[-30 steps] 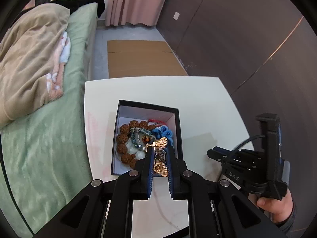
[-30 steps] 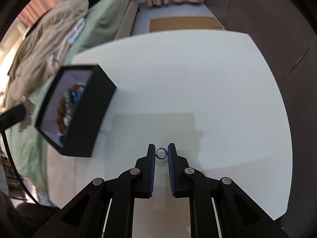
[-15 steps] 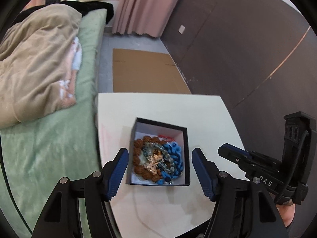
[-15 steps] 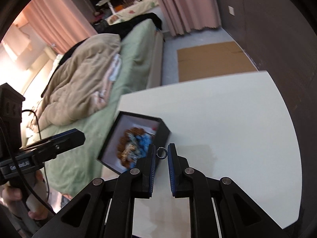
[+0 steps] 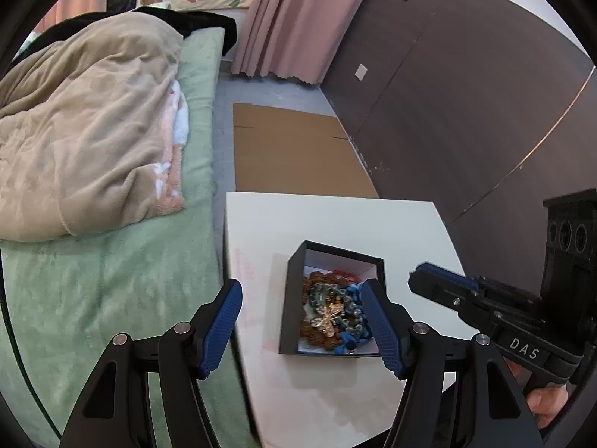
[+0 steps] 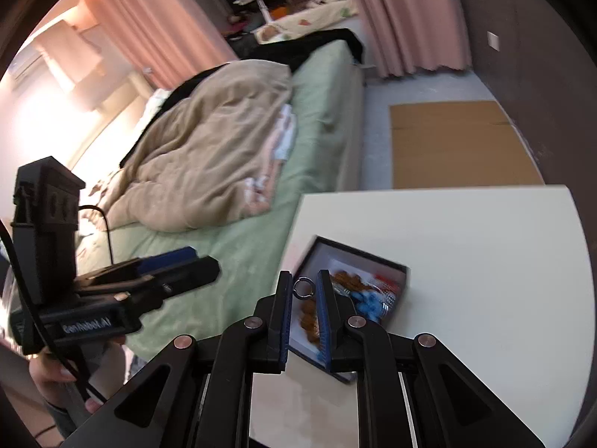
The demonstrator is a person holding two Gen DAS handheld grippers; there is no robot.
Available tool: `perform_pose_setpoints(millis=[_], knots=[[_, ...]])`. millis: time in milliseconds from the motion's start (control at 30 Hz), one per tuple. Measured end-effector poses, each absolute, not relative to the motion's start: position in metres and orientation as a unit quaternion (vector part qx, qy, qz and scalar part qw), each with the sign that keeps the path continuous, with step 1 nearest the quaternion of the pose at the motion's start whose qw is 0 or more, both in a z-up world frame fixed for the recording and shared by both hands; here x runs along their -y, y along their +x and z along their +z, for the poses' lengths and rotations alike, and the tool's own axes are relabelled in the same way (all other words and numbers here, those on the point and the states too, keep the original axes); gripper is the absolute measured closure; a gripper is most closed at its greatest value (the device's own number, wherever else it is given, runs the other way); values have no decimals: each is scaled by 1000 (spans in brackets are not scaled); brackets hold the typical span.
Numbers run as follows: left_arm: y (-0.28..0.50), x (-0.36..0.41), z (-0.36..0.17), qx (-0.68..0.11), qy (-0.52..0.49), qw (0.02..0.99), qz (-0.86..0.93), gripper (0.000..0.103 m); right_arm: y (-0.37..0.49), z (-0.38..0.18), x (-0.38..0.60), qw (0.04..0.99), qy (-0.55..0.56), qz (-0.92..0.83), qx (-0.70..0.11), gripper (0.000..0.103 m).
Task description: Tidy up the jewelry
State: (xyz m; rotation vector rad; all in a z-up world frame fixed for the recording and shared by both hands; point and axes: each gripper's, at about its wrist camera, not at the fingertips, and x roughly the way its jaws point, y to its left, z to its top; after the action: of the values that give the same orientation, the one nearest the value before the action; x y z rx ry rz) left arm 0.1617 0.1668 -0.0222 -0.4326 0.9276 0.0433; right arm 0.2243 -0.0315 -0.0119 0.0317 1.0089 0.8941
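A black box (image 5: 291, 298) with a white lining sits on the white table (image 5: 335, 220). It holds brown beads (image 5: 317, 338), blue beads (image 5: 354, 295) and a gold pendant (image 5: 330, 317) lying on top. My left gripper (image 5: 301, 293) hangs open above the box, with nothing between its fingers. My right gripper (image 6: 304, 285) is shut on a small silver ring (image 6: 303, 279), raised over the near left part of the box (image 6: 358, 252). The right gripper (image 5: 429, 276) also shows at the right of the left wrist view. The left gripper (image 6: 186, 261) shows at the left of the right wrist view.
A bed with a green sheet (image 5: 93, 298) and a beige blanket (image 5: 86, 130) runs along the table's left edge. Flat cardboard (image 5: 291, 149) lies on the floor beyond the table. A dark wall (image 5: 466, 112) stands on the right. Pink curtains (image 5: 291, 18) hang behind.
The left gripper let go of the gold pendant into the box, opened wide and drew back upward. The right gripper rose from the table with the ring and swung over the box.
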Motion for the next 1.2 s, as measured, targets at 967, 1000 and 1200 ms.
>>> perform_pose_setpoints(millis=[967,1000,1200], knots=[[118,-76,13,-423,-155,893,-7,2,195,7,158,812,48,352,-463,0],[112,-70,14,-421,-152,894,-7,1,193,7,163,814,47,348,-462,0],[86,-44,20,-410,-145,900,-15,1,174,13,190,830,36,326,-451,0]])
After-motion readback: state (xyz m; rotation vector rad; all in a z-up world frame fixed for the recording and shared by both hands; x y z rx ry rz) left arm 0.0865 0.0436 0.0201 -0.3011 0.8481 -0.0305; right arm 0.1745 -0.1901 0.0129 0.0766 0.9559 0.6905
